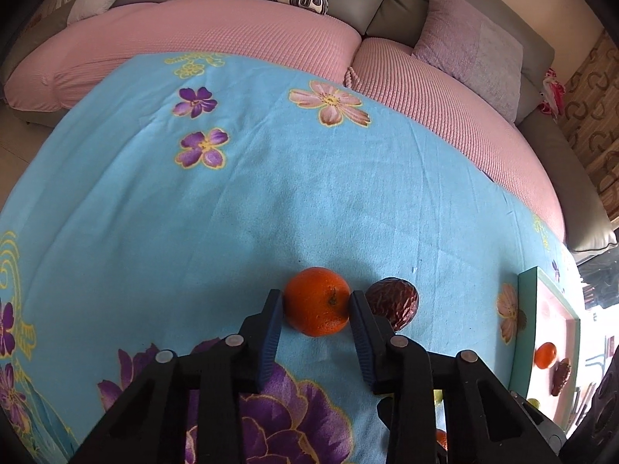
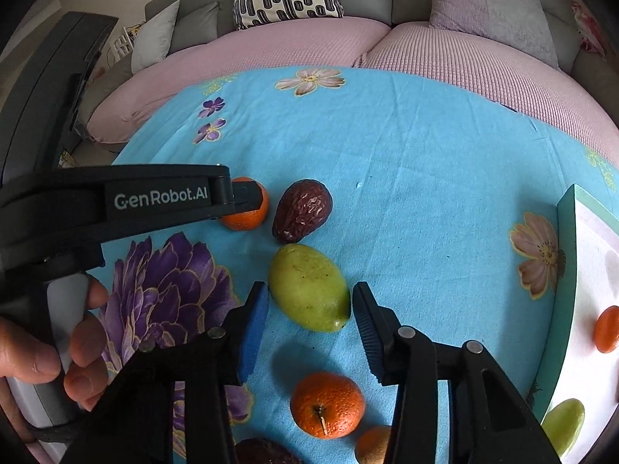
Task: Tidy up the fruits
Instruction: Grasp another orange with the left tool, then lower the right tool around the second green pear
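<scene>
Both handheld grippers are black plastic. The left gripper (image 1: 315,305) has angular linkage arms with round silver pivot pins and ribbed dark-blue pads (image 1: 271,334). The right gripper (image 2: 309,305) matches it. White lettering on the left one's side reads "GenRobot.AI". Its handle (image 2: 58,348) is light grey.

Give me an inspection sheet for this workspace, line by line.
Surface: blue flowered cloth, a few creases.
Job's things: orange, wrinkled brown fruit, green fruit and a second orange on the cloth; tray at right already holds fruit.
Clutter: nothing seen.
Grippers: left hand-held gripper shut on the orange; right hand-held gripper around the green fruit, a gap showing at the right pad.
Cables: nothing seen.
Surroundings: pink sofa with cushions behind.
</scene>
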`<state>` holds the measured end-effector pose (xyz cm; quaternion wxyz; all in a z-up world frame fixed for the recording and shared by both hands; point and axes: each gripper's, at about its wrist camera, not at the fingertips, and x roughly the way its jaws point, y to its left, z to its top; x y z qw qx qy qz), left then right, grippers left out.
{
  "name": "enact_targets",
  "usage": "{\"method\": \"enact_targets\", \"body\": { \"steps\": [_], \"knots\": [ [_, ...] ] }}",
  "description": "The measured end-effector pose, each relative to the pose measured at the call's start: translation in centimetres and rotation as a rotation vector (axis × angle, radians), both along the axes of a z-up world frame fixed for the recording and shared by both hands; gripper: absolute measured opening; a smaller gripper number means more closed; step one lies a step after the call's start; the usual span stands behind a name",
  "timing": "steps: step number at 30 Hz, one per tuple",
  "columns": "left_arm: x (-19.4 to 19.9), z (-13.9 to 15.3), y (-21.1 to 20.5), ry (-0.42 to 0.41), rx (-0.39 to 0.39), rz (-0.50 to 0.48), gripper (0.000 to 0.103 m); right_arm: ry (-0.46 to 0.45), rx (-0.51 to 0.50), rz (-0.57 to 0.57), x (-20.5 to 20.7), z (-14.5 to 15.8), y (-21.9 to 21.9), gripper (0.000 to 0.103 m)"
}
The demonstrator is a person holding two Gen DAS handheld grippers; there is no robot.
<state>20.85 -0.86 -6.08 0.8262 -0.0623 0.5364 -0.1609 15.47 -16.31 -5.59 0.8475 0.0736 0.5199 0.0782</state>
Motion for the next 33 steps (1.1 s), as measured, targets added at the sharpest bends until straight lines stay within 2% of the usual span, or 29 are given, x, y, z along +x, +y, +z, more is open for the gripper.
{"method": "enact_targets", "body": {
  "steps": [4, 14, 17, 19, 31, 33],
  "knots": [
    [0.0, 0.5, 0.6, 0.002, -0.006, 0.028, 0.036, 0.008, -0.012, 0.012, 0.0, 0.0, 0.3, 0.044],
    [-1.2, 4.2, 1.2, -0.082, -0.013, 0.052, 0.036, -0.005, 0.015, -0.044, -1.1, 1.7, -1.5, 0.042],
    [-1.6, 5.0, 1.1, -0.099, -0.017, 0.047, 0.036, -0.022, 0.019, -0.063, -1.6, 2.7, -2.2, 0.036],
    [-1.8, 5.3, 0.9, -0.108, -0.016, 0.041, 0.036, -0.036, 0.018, -0.071, -2.0, 3.3, -2.7, 0.023],
    [-2.2, 4.6, 2.0, -0.078, 0.012, 0.076, 0.036, -0.014, 0.059, -0.068, -2.4, 3.1, -3.9, 0.023],
    [-2.2, 4.6, 2.1, -0.077, 0.009, 0.078, 0.036, -0.003, 0.083, -0.059, -2.4, 2.7, -3.9, 0.031]
  ]
}}
